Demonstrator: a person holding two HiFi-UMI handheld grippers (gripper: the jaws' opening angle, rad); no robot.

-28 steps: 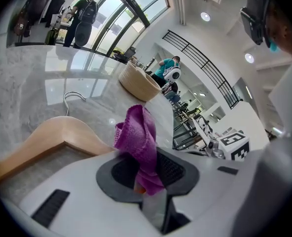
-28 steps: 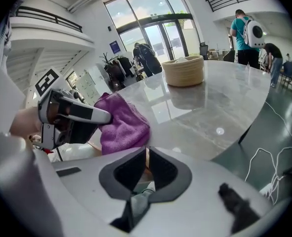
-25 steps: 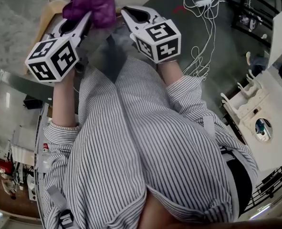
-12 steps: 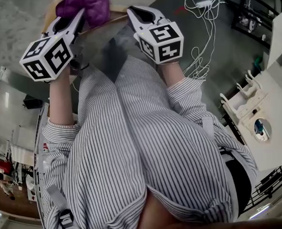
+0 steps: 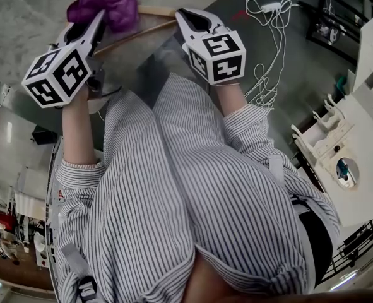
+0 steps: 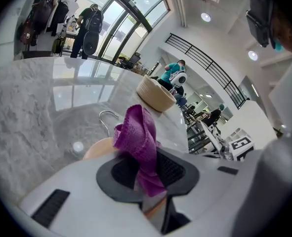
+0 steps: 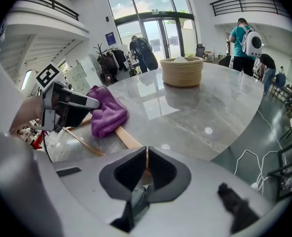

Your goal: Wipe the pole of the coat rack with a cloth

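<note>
A wooden hanger with a metal hook lies on the round marble table. My left gripper is shut on a purple cloth, which bunches over the hanger's left part; in the left gripper view the cloth stands up from between the pads of that gripper. My right gripper is shut on the hanger's right end; the wooden hanger arm runs straight into the closed pads of the right gripper. The cloth and left gripper show at that view's left.
A woven basket stands further in on the table. The table's edge curves close by the right gripper, with white cables on the dark floor below. White furniture stands at the right. People stand in the background.
The left gripper has slid left with the purple cloth along the hanger, baring more wood between the two grippers. The right gripper has kept its hold and shifted slightly.
</note>
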